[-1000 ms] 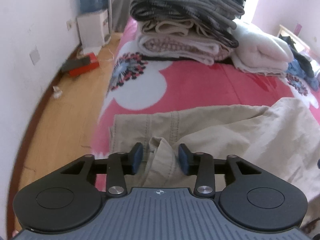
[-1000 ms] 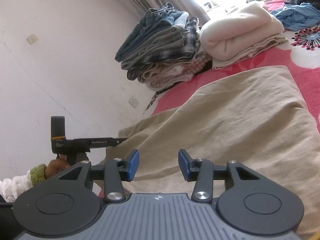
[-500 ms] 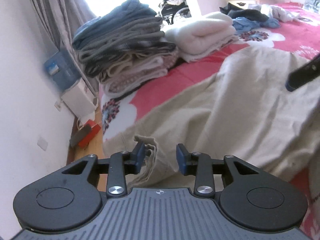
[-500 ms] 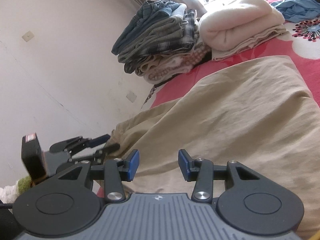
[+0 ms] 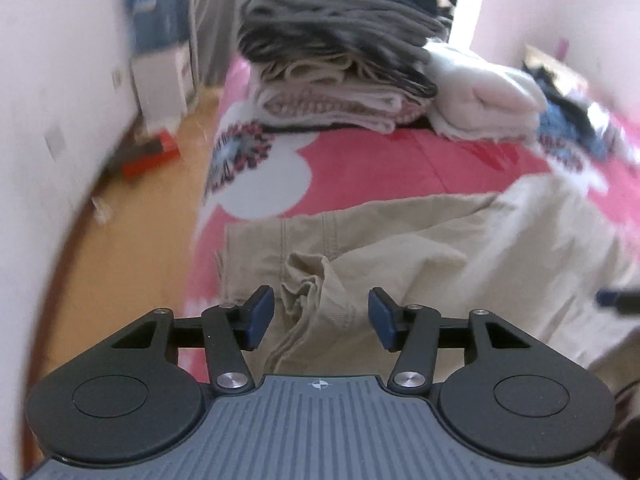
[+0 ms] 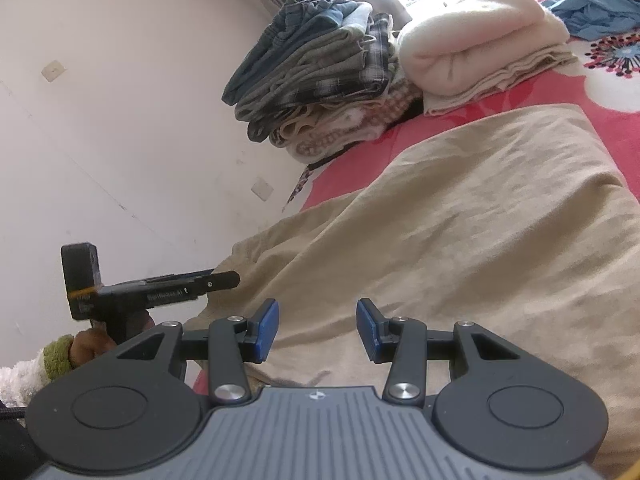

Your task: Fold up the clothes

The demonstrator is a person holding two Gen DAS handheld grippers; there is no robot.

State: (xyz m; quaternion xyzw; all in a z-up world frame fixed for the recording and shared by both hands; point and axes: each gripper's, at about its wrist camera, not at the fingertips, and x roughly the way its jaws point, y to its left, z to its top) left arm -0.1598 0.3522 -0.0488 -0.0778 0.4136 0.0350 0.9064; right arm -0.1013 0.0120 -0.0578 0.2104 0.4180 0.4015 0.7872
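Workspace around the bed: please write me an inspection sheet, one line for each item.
Surface: pink bed cover with white flowers.
Job's things: beige cotton trousers spread out, waistband bunched at the left gripper.
Clutter: tall stack of folded clothes; folded cream blanket; loose blue garment.
Grippers: left gripper opening, fold of fabric between its fingers, pads clear; right gripper open above the trousers.
Cables: nothing seen.
Surroundings: white wall, wooden floor, red box.
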